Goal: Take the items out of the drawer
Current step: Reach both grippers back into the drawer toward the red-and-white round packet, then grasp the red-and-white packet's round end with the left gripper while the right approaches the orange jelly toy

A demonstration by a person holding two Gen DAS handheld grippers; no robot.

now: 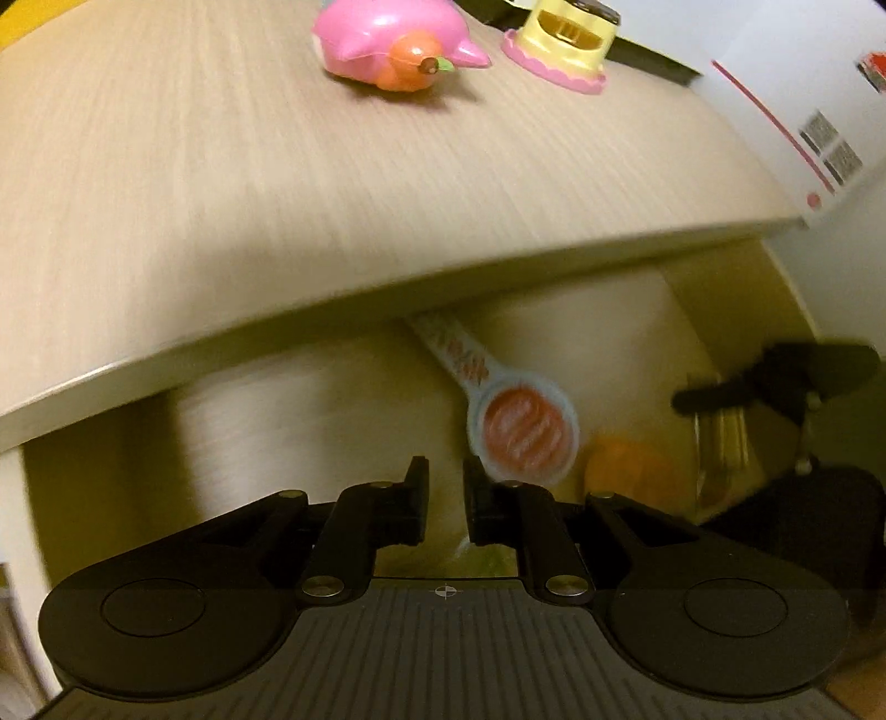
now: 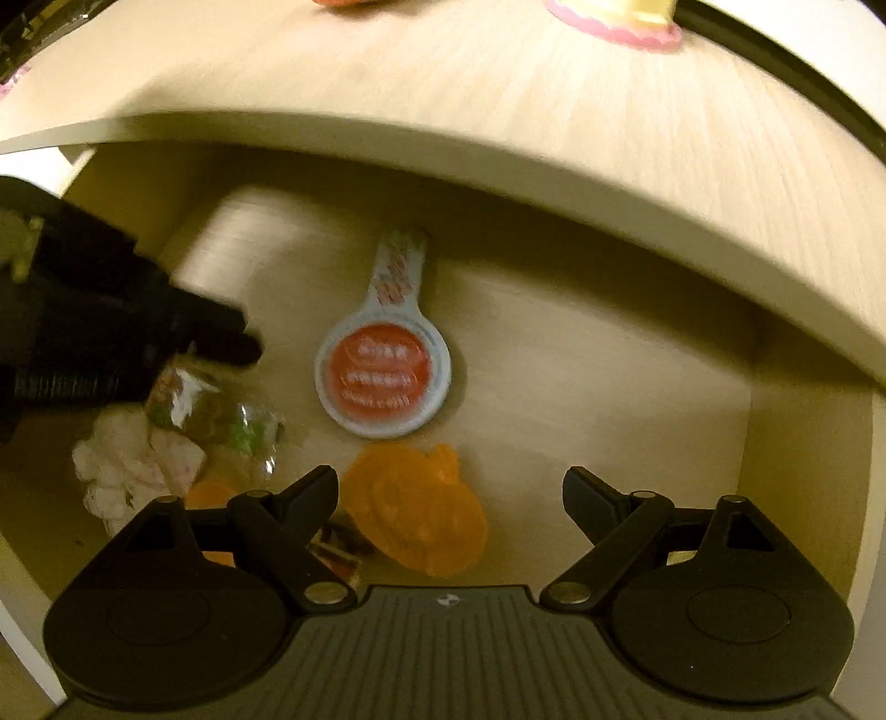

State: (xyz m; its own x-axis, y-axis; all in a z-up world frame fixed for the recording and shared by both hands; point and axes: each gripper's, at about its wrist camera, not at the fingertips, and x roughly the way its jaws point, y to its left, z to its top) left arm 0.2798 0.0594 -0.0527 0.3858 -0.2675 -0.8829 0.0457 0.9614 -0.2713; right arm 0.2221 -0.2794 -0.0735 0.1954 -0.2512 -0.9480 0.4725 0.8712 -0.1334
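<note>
Right gripper [image 2: 449, 487]: jaws spread wide, nothing between them, hanging over the open drawer [image 2: 803, 443]
Orange pumpkin-shaped piece [image 2: 421, 509]: on the drawer floor just below the right gripper's left finger
Round paddle [image 2: 382, 376]: pale blue rim, red centre, flat on the drawer floor, handle pointing under the tabletop [image 1: 277, 194]
Crinkly wrappers [image 2: 166, 437]: heaped at the drawer's left side
Left gripper [image 1: 446, 487]: jaws nearly together with a narrow gap, whether anything is pinched cannot be told
Tabletop toys: pink toy [image 1: 393, 44], yellow and pink toy [image 1: 565, 44]
</note>
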